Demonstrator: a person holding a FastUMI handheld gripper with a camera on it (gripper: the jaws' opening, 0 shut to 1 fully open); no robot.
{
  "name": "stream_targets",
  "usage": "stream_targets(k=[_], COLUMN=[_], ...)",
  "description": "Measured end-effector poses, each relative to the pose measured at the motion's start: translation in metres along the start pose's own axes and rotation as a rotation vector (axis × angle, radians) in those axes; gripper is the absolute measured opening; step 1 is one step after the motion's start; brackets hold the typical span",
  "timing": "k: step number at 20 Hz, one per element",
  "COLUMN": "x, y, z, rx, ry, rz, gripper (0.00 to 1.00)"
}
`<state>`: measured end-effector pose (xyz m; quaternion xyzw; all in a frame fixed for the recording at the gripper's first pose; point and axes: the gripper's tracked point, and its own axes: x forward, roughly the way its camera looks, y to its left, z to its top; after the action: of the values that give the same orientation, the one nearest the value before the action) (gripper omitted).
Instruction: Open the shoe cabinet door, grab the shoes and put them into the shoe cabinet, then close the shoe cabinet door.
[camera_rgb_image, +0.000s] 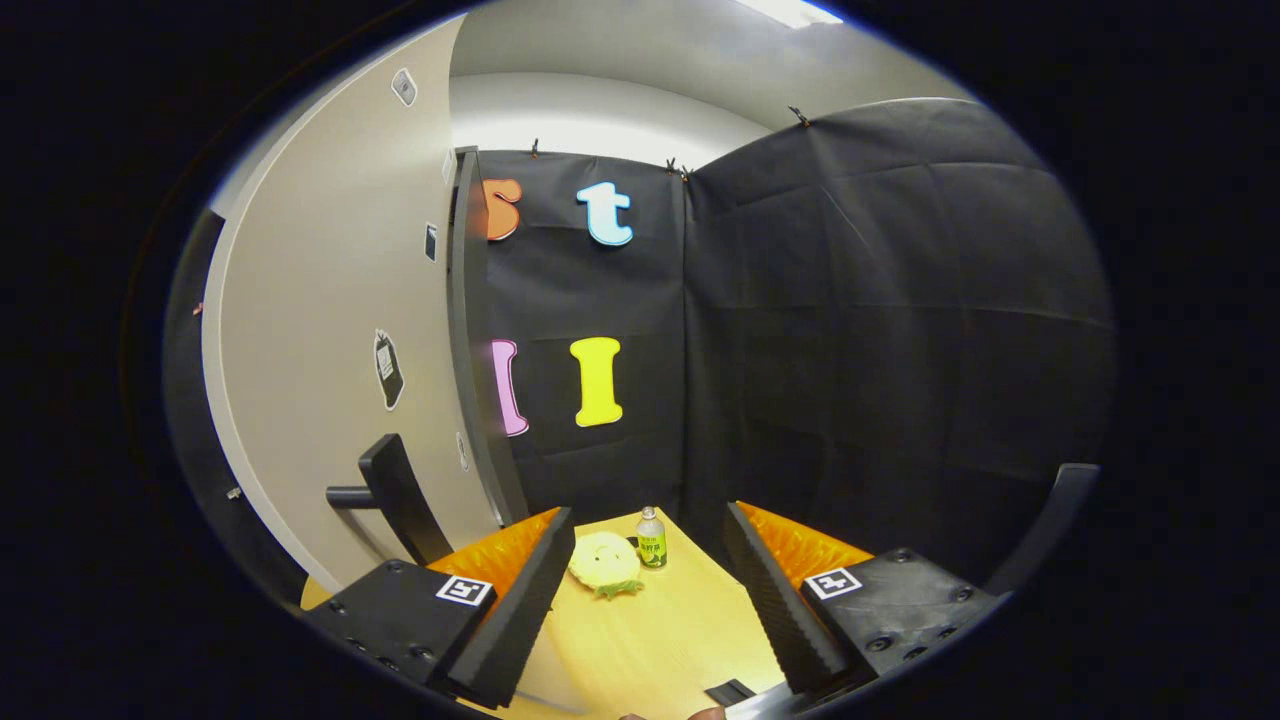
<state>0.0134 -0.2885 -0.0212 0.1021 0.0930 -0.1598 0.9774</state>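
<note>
My gripper (648, 522) is open above a light wooden table top (660, 640), with nothing between its fingers. Beyond the fingertips, toward the far end of the table, lies a yellow plush shoe (604, 562) with green trim. Left of the left finger (515, 615) stands a tall beige door panel (320, 330) with a black handle (392, 492) sticking out near its lower part. The panel's dark edge (468, 330) runs up against the black booth wall. I cannot tell what lies behind the panel.
A small bottle (651, 537) with a green label stands upright just right of the shoe, at the table's far end. A small dark flat object (729, 691) lies on the table close to the right finger's base. Black cloth walls close in the back and right.
</note>
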Motion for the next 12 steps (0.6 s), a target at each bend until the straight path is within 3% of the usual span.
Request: stream_targets(k=[7, 12], x=[-0.018, -0.034], y=[0.035, 0.086], z=[-0.003, -0.010], rx=[-0.007, -0.010], ry=[0.008, 0.017], rz=[0.036, 0.093], gripper=[0.98, 0.98])
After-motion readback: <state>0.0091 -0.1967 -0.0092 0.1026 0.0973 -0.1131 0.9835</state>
